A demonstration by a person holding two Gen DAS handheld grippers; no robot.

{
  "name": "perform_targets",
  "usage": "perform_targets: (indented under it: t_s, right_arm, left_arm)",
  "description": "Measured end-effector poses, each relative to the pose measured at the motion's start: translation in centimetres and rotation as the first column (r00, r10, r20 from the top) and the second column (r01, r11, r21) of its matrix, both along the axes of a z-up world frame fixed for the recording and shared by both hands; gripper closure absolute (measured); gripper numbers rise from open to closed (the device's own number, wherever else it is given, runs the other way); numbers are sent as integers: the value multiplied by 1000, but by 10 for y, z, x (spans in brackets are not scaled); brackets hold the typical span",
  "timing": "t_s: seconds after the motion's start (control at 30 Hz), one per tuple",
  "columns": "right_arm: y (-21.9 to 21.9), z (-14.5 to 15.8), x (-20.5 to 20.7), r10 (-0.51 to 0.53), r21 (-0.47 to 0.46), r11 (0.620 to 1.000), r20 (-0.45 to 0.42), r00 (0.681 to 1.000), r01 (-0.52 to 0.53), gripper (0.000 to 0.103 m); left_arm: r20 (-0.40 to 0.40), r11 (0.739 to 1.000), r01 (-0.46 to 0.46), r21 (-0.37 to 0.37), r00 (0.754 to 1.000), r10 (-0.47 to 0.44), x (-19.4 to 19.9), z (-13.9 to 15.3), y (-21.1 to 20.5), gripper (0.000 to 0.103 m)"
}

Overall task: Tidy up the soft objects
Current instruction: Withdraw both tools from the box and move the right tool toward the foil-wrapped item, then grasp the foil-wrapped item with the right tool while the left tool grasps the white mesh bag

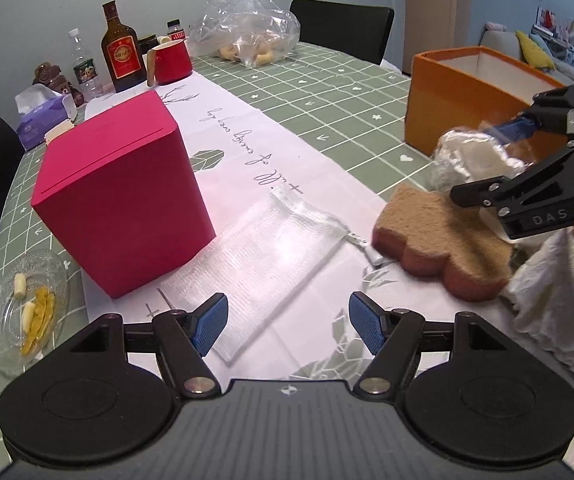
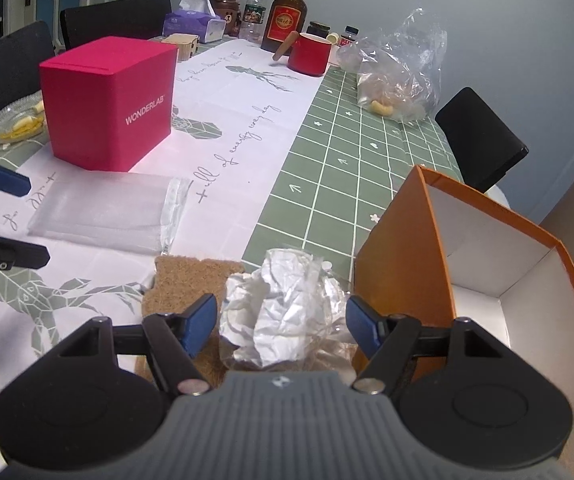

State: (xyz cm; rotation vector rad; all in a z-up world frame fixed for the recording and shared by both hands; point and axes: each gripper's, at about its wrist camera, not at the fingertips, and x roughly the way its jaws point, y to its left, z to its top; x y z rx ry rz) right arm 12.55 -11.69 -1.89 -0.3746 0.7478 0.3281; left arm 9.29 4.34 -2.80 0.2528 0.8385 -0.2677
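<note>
Crumpled foil wad (image 2: 283,312) sits on the sponge (image 2: 191,280) beside the orange box (image 2: 403,248), between the right hand-held gripper (image 2: 281,326) pads, jaws apart, not pressing. Likely light and crushable; pinch across the middle. Left hand-held gripper (image 1: 287,326) gapes empty over the flat mesh bag (image 1: 271,256): limp, take an edge.

Table (image 1: 327,92): red box (image 1: 123,200), mesh pouch (image 1: 263,256), sponge (image 1: 439,240).

Even indoor light, moderately bright; pink glow spills on the tabletop (image 1: 327,120) beside the red box (image 1: 119,200). Fisheye bends edges; corners dark.
</note>
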Motion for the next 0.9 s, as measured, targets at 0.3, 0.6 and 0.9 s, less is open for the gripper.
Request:
perform_targets:
  t_s: [0.3, 0.6, 0.9]
  right_arm:
    - [5, -11, 7, -4, -15, 1000, 11, 1000, 4, 32]
    - [9, -17, 9, -3, -46, 999, 42, 999, 5, 32]
    - [10, -18, 10, -3, -57, 998, 57, 998, 7, 33]
  left_arm:
    - [4, 997, 63, 44, 998, -63, 16, -19, 1, 22]
    - [-38, 999, 20, 35, 999, -19, 34, -35, 13, 21]
    - [-30, 999, -31, -12, 999, 30, 42, -37, 24, 21]
